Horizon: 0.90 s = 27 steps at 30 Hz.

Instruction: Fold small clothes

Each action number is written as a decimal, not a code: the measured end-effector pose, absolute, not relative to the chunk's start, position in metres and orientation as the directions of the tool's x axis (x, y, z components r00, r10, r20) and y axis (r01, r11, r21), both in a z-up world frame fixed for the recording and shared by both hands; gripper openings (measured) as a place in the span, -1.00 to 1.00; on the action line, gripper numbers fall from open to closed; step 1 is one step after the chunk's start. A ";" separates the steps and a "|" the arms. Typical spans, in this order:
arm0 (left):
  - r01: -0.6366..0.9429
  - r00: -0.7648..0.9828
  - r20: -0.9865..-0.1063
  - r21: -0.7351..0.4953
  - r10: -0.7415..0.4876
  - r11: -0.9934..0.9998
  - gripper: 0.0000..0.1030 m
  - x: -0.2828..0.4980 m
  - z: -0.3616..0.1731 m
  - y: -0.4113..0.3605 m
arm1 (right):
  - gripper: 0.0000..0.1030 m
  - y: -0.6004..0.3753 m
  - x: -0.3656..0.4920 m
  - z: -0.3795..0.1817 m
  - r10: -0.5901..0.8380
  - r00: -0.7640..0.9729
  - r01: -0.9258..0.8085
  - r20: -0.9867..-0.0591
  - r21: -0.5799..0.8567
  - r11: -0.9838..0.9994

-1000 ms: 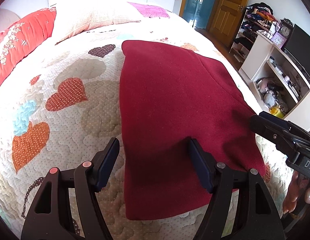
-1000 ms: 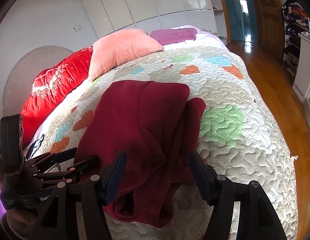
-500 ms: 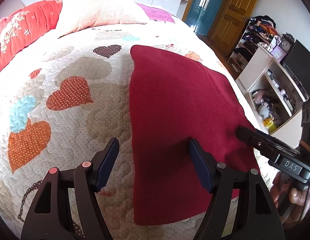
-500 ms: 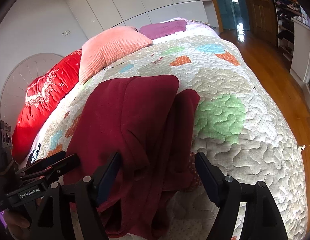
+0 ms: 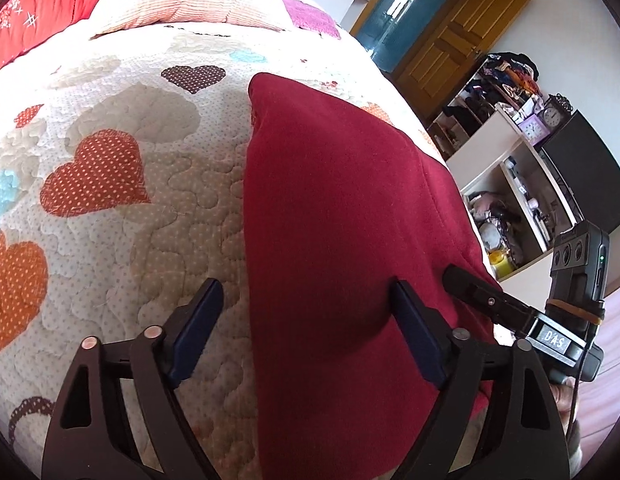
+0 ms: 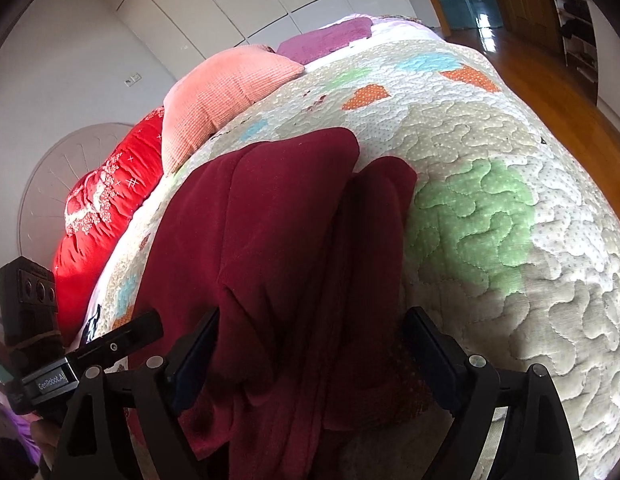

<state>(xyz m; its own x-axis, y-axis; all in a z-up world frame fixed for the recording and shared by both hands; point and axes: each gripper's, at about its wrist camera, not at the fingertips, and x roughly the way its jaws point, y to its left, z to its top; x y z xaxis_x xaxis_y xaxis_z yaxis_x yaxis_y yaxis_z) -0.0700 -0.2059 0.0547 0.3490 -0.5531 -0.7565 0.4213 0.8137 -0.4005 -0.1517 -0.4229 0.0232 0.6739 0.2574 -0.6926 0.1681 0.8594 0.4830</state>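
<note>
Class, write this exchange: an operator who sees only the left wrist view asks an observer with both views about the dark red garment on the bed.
Operator: In my view the garment lies smooth. Is its right side smooth too?
Observer: No. The right wrist view shows it bunched into long folds there, with a narrower part lying beside the main panel.
Operator: Is anything gripping that side?
Observer: No. The right claw stands open. Its jaws have just been opening, and those folds lie between them, apparently unpinched.
</note>
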 end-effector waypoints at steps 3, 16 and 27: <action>0.423 0.334 -0.757 -0.412 -0.561 0.807 0.72 -0.065 0.049 -0.210 | 0.75 -0.419 -0.147 0.023 0.259 0.682 0.150 -0.684 0.477 0.866; 0.460 0.322 -0.732 -0.433 -0.600 0.775 0.47 -0.069 0.045 -0.219 | -0.01 -0.397 -0.144 0.037 0.248 0.695 0.101 -0.675 0.434 0.895; 0.464 0.416 -0.683 -0.409 -0.601 0.786 0.16 -0.059 0.093 -0.166 | -0.14 -0.353 -0.110 0.079 0.338 0.720 -0.029 -0.605 0.461 0.887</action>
<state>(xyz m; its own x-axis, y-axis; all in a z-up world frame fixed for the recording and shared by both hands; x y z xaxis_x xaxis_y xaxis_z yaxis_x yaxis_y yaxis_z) -0.0588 -0.1659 0.0925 0.4160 -0.6007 -0.6827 0.4641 0.7859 -0.4086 -0.1100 -0.3525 0.0791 0.7205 0.3382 -0.6054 -0.0288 0.8869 0.4611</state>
